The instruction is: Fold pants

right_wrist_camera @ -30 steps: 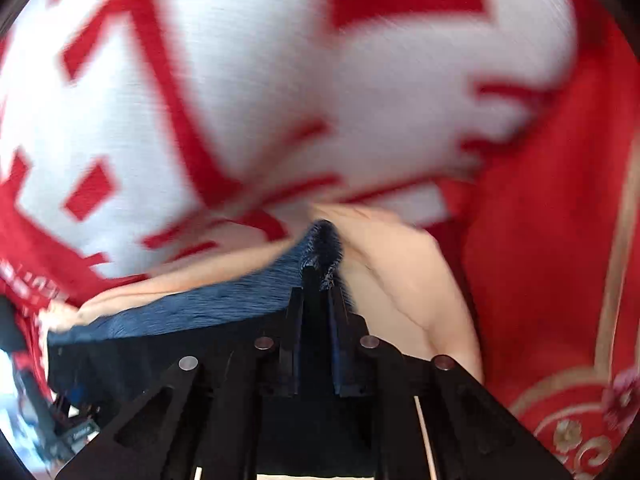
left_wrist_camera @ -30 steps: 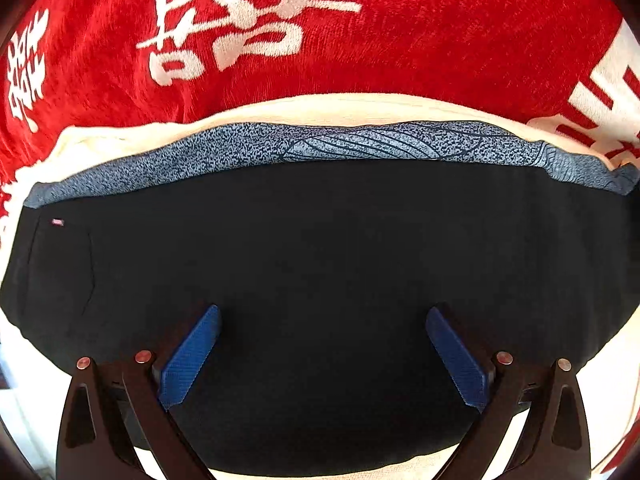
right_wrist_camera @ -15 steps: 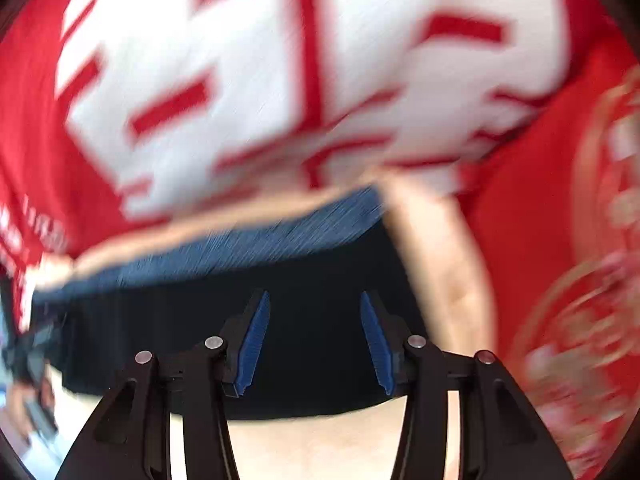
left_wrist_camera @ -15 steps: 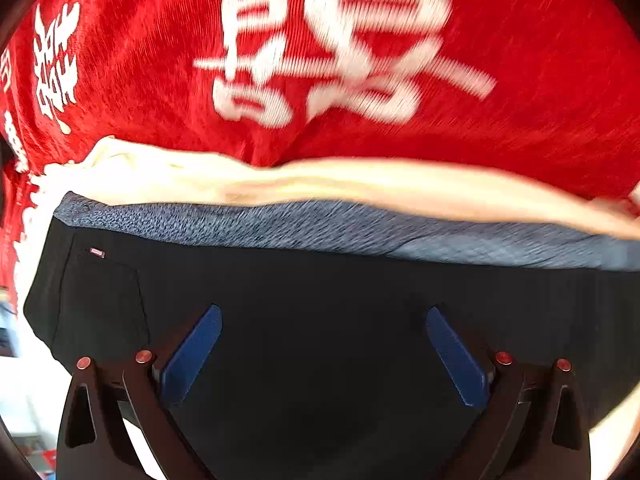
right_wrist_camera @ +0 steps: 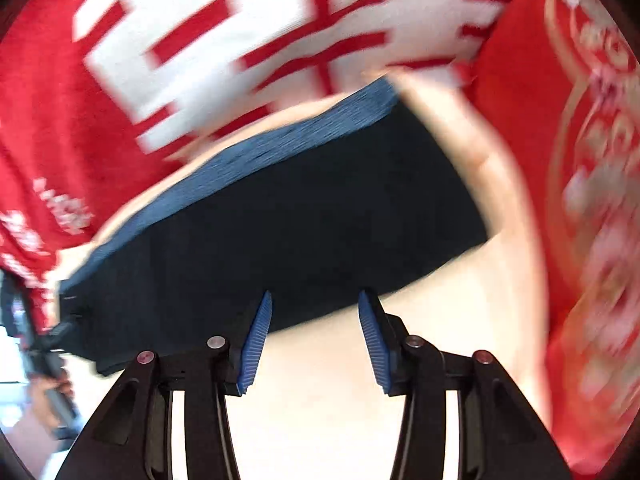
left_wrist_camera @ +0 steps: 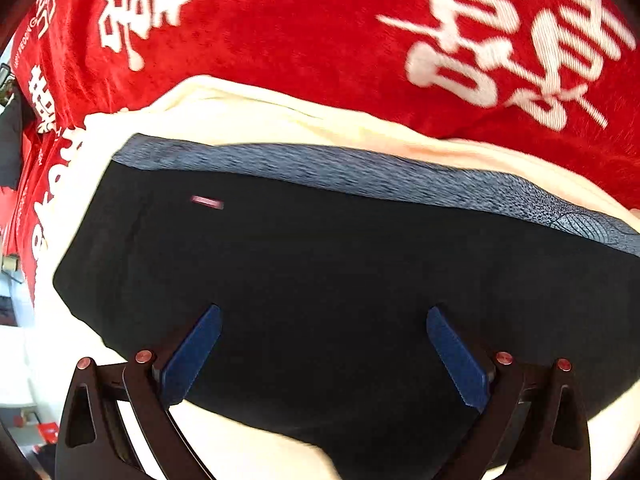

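The black pants (left_wrist_camera: 340,280) lie folded flat on a cream cloth (left_wrist_camera: 248,116) over the red blanket (left_wrist_camera: 300,32). Their gray waistband (left_wrist_camera: 360,168) runs along the far edge. The left gripper (left_wrist_camera: 322,354) hangs above them with its jaws wide apart, holding nothing. The right gripper (right_wrist_camera: 316,338) is also let go; the blurry view seems to show it over the pants' near edge.

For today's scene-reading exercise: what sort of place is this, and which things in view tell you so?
Probably a home bed or sofa used for folding laundry: black folded pants with a grey speckled waistband lie on cream fabric, spread over a plush red blanket with white characters.
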A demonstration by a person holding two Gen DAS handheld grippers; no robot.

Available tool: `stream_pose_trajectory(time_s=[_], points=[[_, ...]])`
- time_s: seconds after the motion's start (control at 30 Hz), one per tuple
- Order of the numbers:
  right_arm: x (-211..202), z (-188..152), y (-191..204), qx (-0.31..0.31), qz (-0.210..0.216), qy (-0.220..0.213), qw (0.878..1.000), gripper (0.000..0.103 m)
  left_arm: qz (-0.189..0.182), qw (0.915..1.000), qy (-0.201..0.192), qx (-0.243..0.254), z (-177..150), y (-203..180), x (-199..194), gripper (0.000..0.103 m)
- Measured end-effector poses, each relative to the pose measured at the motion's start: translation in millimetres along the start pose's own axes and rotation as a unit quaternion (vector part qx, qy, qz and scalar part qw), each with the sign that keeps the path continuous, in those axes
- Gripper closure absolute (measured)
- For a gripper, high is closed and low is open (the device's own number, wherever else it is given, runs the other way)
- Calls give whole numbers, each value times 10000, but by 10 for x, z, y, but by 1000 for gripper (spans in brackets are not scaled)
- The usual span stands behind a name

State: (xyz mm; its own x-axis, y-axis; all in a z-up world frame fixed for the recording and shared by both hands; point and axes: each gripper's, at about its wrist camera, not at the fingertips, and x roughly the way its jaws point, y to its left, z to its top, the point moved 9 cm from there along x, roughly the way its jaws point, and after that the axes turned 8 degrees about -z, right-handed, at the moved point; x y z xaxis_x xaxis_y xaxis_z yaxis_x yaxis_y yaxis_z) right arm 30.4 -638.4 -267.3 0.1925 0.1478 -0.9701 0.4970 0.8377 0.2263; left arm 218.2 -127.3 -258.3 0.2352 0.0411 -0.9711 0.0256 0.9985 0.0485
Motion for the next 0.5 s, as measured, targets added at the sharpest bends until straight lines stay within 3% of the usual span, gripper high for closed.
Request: stream_pose_trajectory(time_s=[0.13,0.23,0.27,0.4,0.47,0.5], points=[[63,-616,910,0,1233,495,9911,54,14,9994,-198,296,106,262,-59,0],[260,-1094,1645,111,2109,966,9727,53,169,9983,-233,516,243,610,-8,0],[277,-1393,1845,110,2332,1106,9661,54,251,9974,-295,602,260,722,-6,0],[578,-1774,2651,182,2828,1313,9500,54,527,9952,-307,771,267,1280,137,0],[709,-1872,2818,391,2964,1369,9444,54,354,9969,-214,672,183,1487,252,0],[758,-1875,2863,437,2973,1354,9441,54,57,9981,-272,556,154,1534,272,0]])
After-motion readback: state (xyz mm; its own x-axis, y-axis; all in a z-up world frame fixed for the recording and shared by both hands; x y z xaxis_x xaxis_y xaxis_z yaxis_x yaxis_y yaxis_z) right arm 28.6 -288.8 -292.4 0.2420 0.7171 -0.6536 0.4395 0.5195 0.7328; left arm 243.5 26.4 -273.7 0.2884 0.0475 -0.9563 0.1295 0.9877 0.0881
